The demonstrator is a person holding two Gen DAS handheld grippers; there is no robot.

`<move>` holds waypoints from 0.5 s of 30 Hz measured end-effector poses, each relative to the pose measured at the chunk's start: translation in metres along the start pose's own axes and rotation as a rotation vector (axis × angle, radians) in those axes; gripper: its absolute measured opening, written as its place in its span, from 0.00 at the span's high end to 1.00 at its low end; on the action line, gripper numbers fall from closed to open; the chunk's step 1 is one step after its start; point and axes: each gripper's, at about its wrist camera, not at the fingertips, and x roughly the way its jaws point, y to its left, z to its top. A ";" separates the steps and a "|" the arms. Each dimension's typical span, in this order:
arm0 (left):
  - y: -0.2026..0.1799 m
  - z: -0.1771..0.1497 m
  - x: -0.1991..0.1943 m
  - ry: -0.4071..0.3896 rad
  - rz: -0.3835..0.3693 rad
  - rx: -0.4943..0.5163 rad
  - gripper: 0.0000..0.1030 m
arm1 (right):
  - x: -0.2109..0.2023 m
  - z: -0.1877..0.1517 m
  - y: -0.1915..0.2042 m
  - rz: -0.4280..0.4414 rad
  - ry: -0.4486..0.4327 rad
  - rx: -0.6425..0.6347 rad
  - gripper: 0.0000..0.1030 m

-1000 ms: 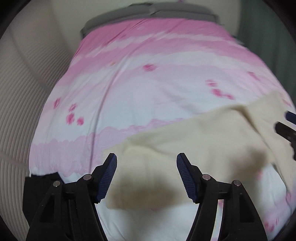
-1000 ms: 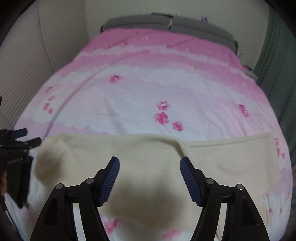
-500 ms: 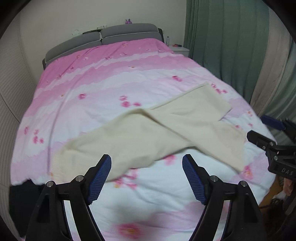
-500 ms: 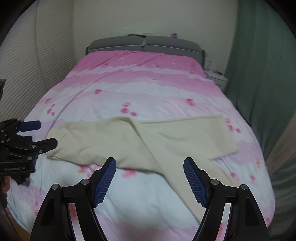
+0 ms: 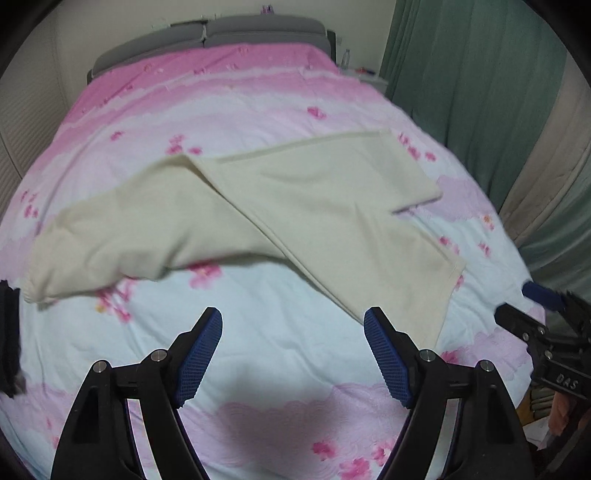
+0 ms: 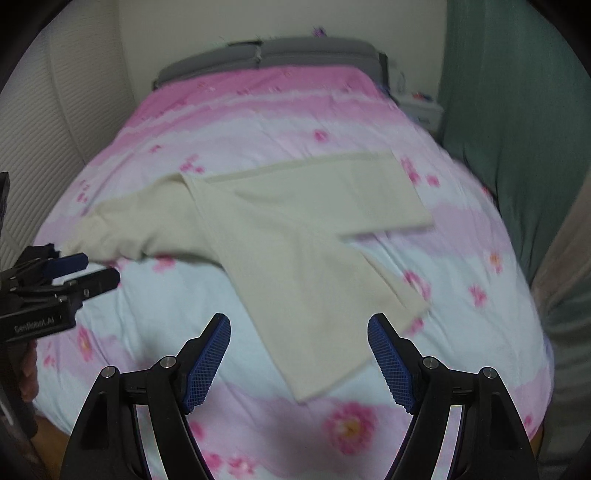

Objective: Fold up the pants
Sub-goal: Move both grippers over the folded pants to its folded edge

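**Both hand-held grippers open above the bed, pants lying loose**

My left hand-held gripper (image 5: 293, 354) has its jaws spread wide, having just been opening, and nothing sits between the blue pads; only bedspread shows in the gap. My right hand-held gripper (image 6: 299, 360) reads the same: jaws just opened wide, empty, with the hem of one pant leg lying just beyond the pads without touching them. Each hand-held gripper shows at the edge of the other's view, both short of the pants.

The cream pants (image 5: 288, 206) lie flat on the pink flowered bedspread (image 5: 258, 110), near the foot of the bed, waist end toward the left side, legs splayed apart toward the right. Beyond the pants is the grey headboard (image 5: 236, 29); green curtains (image 5: 472, 92) hang right of the bed.
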 end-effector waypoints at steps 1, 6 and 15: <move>-0.004 -0.003 0.009 0.009 0.006 0.007 0.23 | 0.005 -0.008 -0.007 -0.003 0.014 0.020 0.25; -0.018 -0.015 0.065 0.090 -0.025 0.067 0.23 | 0.042 -0.049 -0.036 -0.054 0.095 0.129 0.25; -0.030 -0.005 0.143 0.130 -0.052 0.154 0.23 | 0.097 -0.099 -0.048 -0.092 0.163 0.374 0.25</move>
